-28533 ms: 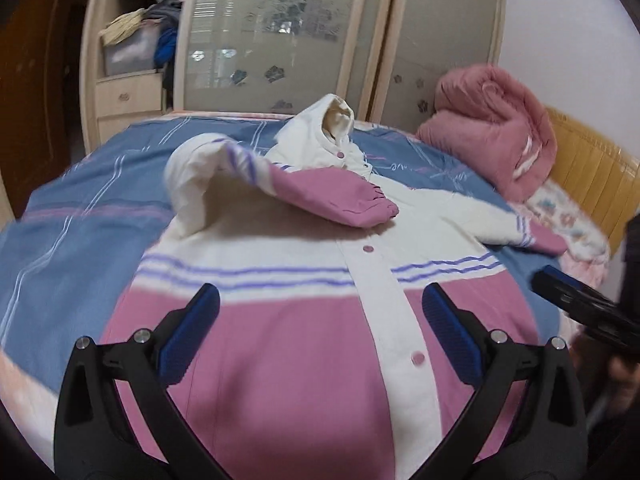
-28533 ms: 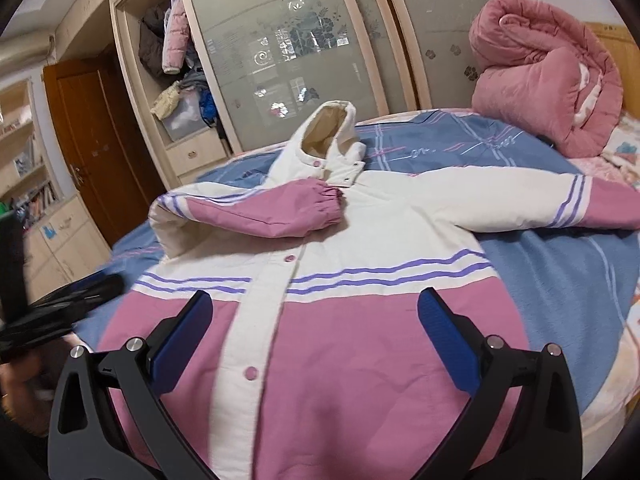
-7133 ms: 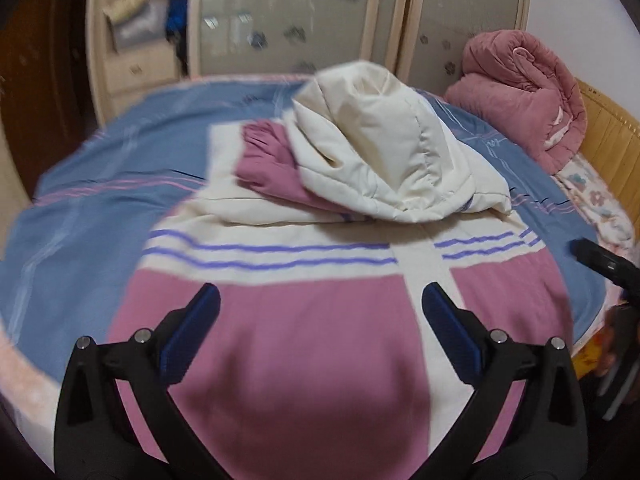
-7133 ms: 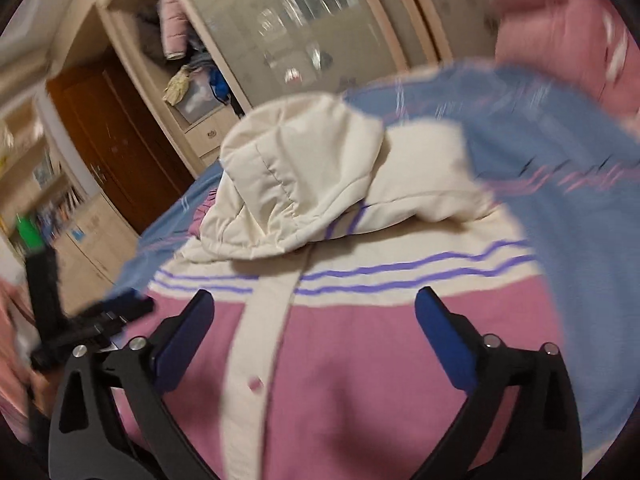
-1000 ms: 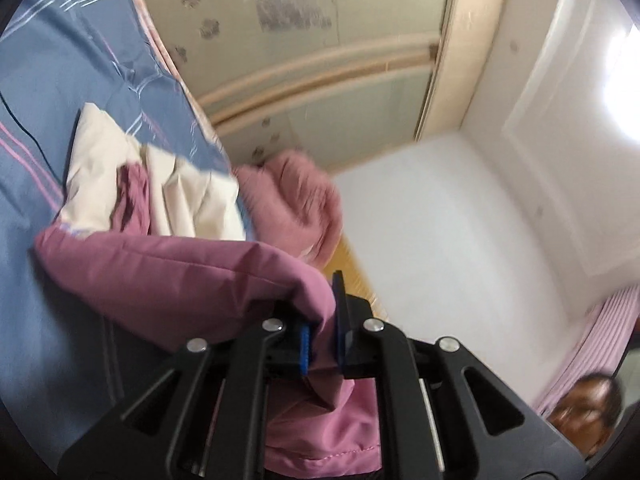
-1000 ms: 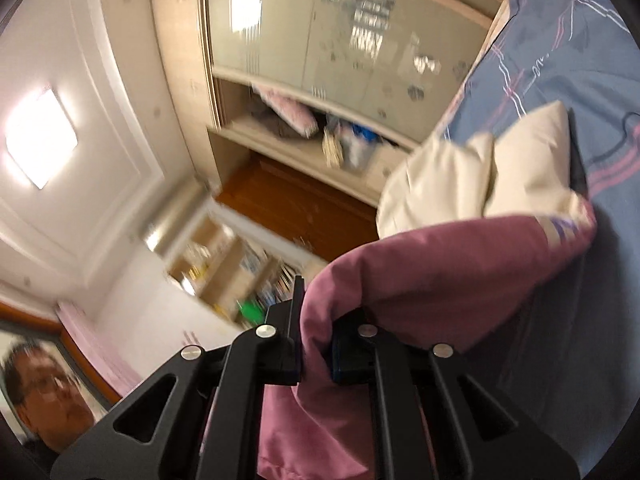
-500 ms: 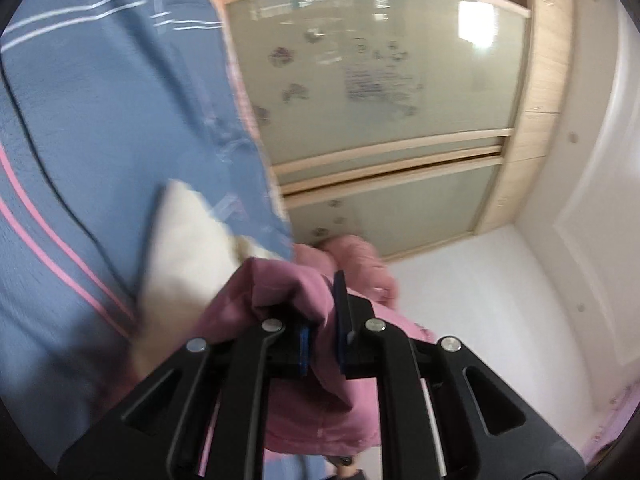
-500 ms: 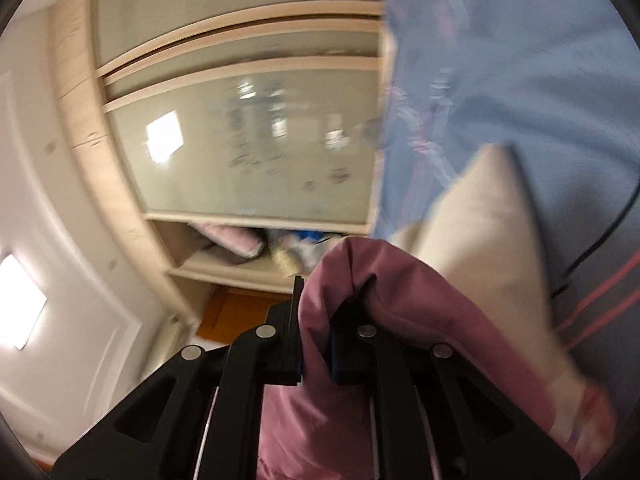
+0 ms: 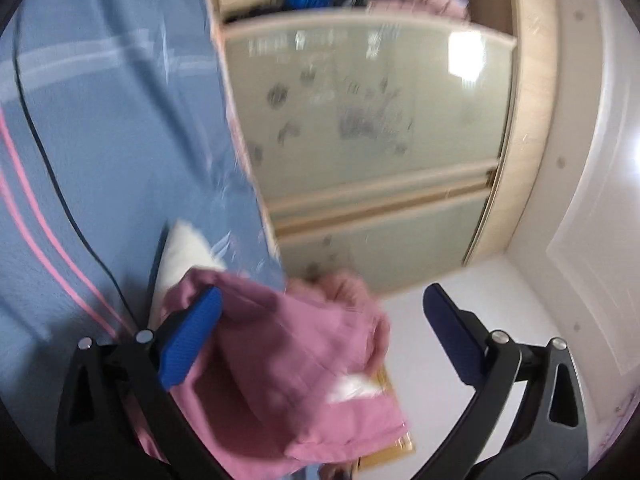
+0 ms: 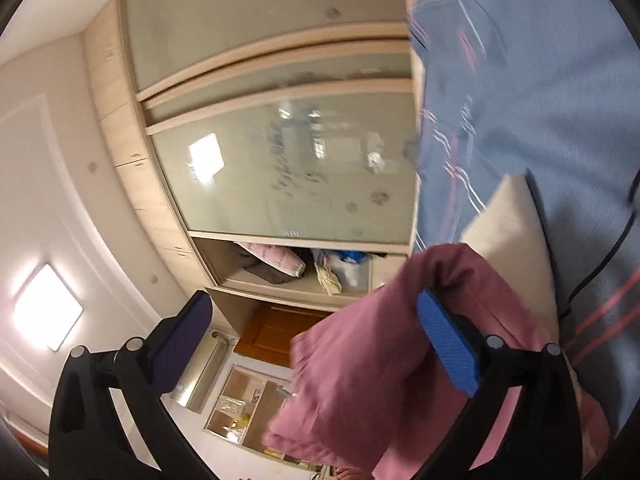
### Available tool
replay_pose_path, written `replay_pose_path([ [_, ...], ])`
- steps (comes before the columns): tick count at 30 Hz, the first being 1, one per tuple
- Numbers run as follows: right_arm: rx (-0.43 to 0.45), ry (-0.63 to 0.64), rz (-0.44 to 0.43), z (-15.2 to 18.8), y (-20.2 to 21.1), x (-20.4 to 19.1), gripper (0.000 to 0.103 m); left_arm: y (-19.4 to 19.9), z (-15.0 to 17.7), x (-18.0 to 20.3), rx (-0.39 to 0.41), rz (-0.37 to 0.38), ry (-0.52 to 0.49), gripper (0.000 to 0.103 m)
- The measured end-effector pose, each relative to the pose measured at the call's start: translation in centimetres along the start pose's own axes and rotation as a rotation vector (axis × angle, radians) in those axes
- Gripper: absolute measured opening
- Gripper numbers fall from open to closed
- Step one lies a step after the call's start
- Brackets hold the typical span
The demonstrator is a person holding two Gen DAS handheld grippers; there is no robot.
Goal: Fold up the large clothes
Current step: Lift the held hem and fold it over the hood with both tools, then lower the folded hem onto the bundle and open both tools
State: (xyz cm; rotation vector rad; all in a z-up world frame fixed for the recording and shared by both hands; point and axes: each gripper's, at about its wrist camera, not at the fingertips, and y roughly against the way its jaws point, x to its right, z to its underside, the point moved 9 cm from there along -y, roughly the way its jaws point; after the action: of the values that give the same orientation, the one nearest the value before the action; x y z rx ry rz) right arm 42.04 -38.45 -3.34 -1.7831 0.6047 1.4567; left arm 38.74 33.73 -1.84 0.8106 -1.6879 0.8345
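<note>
The pink and cream jacket lies folded on the blue striped bedsheet (image 9: 100,152). In the left wrist view its pink hem (image 9: 304,364) hangs loose between the jaws of my left gripper (image 9: 320,338), which are opening wide. The cloth only brushes the left pad (image 9: 192,336). A cream part (image 9: 184,252) shows behind it. In the right wrist view my right gripper (image 10: 316,342) is opening too, and the pink hem (image 10: 380,368) sags free against its right pad (image 10: 448,344). The cream layer (image 10: 512,232) lies beyond on the bedsheet (image 10: 552,100). Both views are tilted and blurred.
A wardrobe with frosted sliding doors (image 9: 360,140) stands past the bed's far edge. Its open shelf (image 10: 300,272) holds loose clothes, and a brown door (image 10: 276,332) is beside it. A rolled pink quilt (image 9: 340,284) lies behind the hem. A ceiling light (image 10: 44,312) glares.
Both grippers were shut on the pink hem and now stand wide open, with the hem let go and slack between the jaws. Both views have swung across toward the wardrobe.
</note>
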Motion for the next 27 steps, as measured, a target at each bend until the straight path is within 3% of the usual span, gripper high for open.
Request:
replay_pose_path([
  [2,0.018,0.146,0.1,0.6,1.3,-2.5,0.102,2.4,-0.3,2.6,0.072,-0.086,-0.122,0.101],
  [4,0.008,0.379,0.284,2.9,2.2,-5.6,0.102,4.8,0.9,5.9,0.131,-0.243,-0.331,0.101],
  [7,0.006,0.724,0.504,7.6,2.9,-8.8,0.102,7.5,4.9,9.4,0.201,-0.526,-0.658,0.101],
  [9,0.027,0.967,0.659,12.3,3.8,-9.7,0.102,7.8,9.3,11.7,0.224,-0.65,-0.921,0.101],
  [11,0.017,1.07,0.791,15.9,4.2,-8.2,0.102,7.3,13.4,11.9,0.171,-0.704,-1.061,0.101],
  [12,-0.022,1.086,0.849,17.8,4.0,-6.9,0.102,6.1,16.5,11.2,0.098,-0.746,-1.139,0.101],
  [14,-0.119,1.077,0.887,21.2,2.9,-4.6,0.102,4.6,21.0,9.6,-0.024,-0.782,-1.233,0.101],
  [17,-0.193,1.175,0.891,24.5,-0.2,-3.1,0.102,2.2,25.1,7.4,-0.136,-0.803,-1.285,0.101],
  [20,-0.231,1.229,0.903,26.0,-3.1,-2.0,0.102,0.3,25.8,5.4,-0.169,-0.819,-1.213,0.101],
  [23,-0.243,1.164,0.915,25.5,-5.0,-0.7,0.102,-1.8,24.7,3.5,-0.202,-0.847,-1.118,0.101],
  [27,-0.224,1.175,0.92,24.2,-7.4,0.0,0.102,-4.5,23.2,2.4,-0.179,-0.871,-1.082,0.101],
])
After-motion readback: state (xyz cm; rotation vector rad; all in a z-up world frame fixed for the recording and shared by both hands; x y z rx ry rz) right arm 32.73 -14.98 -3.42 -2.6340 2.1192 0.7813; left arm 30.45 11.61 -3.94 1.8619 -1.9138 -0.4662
